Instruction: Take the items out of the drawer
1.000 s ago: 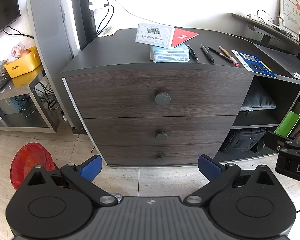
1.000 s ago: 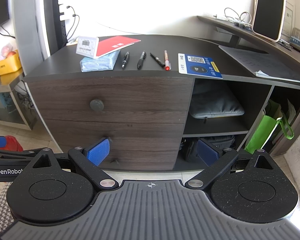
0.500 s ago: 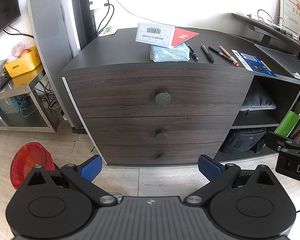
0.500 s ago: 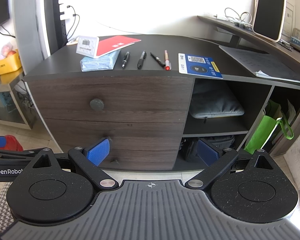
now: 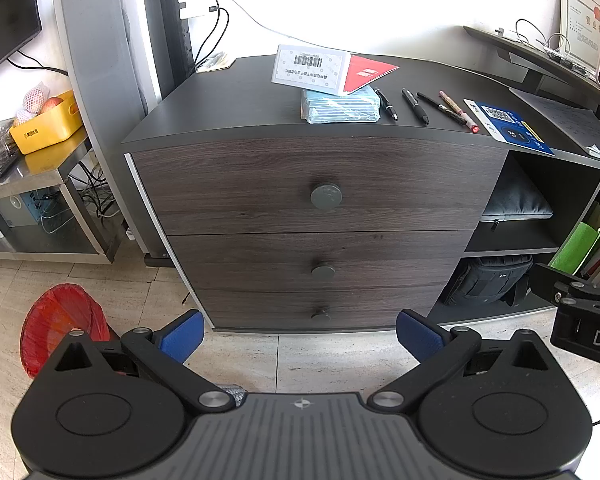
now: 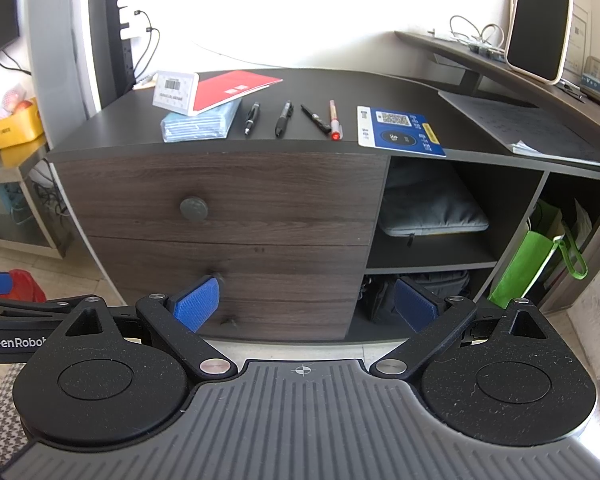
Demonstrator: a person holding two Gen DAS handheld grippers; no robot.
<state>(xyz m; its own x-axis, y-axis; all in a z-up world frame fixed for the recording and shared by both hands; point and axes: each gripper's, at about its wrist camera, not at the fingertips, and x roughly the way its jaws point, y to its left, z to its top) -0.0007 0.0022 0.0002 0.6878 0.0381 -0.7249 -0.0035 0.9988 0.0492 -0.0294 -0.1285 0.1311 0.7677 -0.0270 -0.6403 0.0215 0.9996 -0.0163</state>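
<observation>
A dark wood cabinet has three closed drawers. The top drawer (image 5: 320,184) (image 6: 228,196) has a round grey knob (image 5: 326,197) (image 6: 193,208); below it are the middle drawer knob (image 5: 323,270) and the bottom drawer knob (image 5: 320,313). On the cabinet top lie a red notebook (image 5: 366,74) (image 6: 232,86), a white barcode card (image 5: 310,68), a blue packet (image 5: 340,106) (image 6: 198,122), several pens (image 5: 416,106) (image 6: 284,118) and a blue card (image 5: 508,126) (image 6: 400,130). My left gripper (image 5: 298,334) is open and empty, well in front of the drawers. My right gripper (image 6: 306,302) is open and empty, further right.
Open shelves to the right hold a grey pouch (image 6: 432,212), a black bag (image 5: 492,280) and a green bag (image 6: 524,268). A red bin (image 5: 60,324) stands on the floor at the left. A metal side table (image 5: 32,176) carries a yellow box (image 5: 46,128).
</observation>
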